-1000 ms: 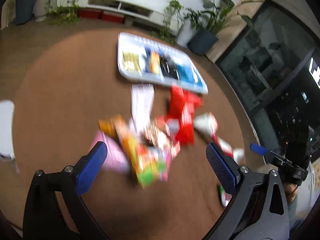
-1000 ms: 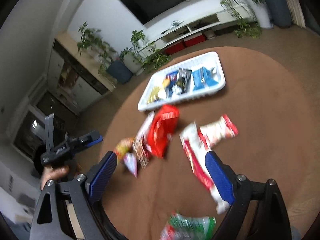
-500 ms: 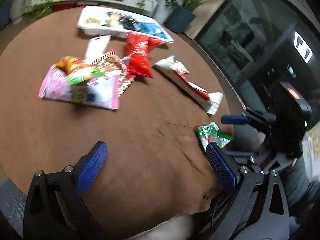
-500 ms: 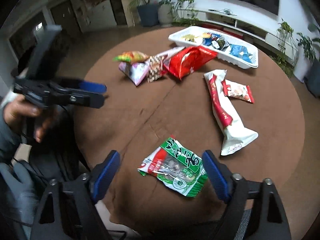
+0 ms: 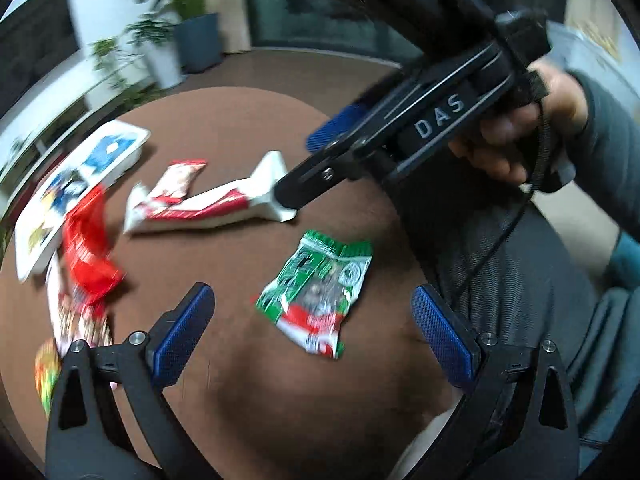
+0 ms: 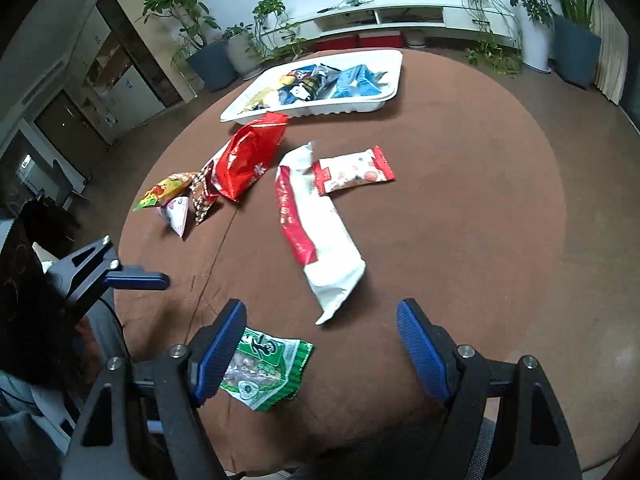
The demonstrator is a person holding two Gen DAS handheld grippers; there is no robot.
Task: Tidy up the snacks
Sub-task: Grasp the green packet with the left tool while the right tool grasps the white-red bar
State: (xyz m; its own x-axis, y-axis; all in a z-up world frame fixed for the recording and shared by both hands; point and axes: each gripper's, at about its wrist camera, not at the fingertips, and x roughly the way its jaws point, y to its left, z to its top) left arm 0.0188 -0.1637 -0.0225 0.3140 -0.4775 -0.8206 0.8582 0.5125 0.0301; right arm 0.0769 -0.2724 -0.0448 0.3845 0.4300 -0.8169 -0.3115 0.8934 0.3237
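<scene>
A green snack packet (image 5: 318,294) lies near the table's front edge, between the fingers of my open left gripper (image 5: 314,336); it also shows in the right wrist view (image 6: 266,370) by the left finger of my open right gripper (image 6: 322,354). A long white-and-red packet (image 6: 316,232), a small red-and-white packet (image 6: 352,174), a red bag (image 6: 250,162) and a cluster of small packets (image 6: 180,196) lie mid-table. A white tray (image 6: 390,98) at the back holds several snacks. The right gripper also shows in the left wrist view (image 5: 340,132), above the long packet (image 5: 208,206).
The table is round with a brown cloth (image 6: 460,240). Potted plants (image 6: 576,36) and a white low cabinet (image 6: 400,16) stand behind it. The person's lap (image 5: 520,280) is at the table's front edge.
Both grippers have drawn back to the table's front edge. My left gripper has swung right, bringing the green packet between its fingers. The snacks have not moved.
</scene>
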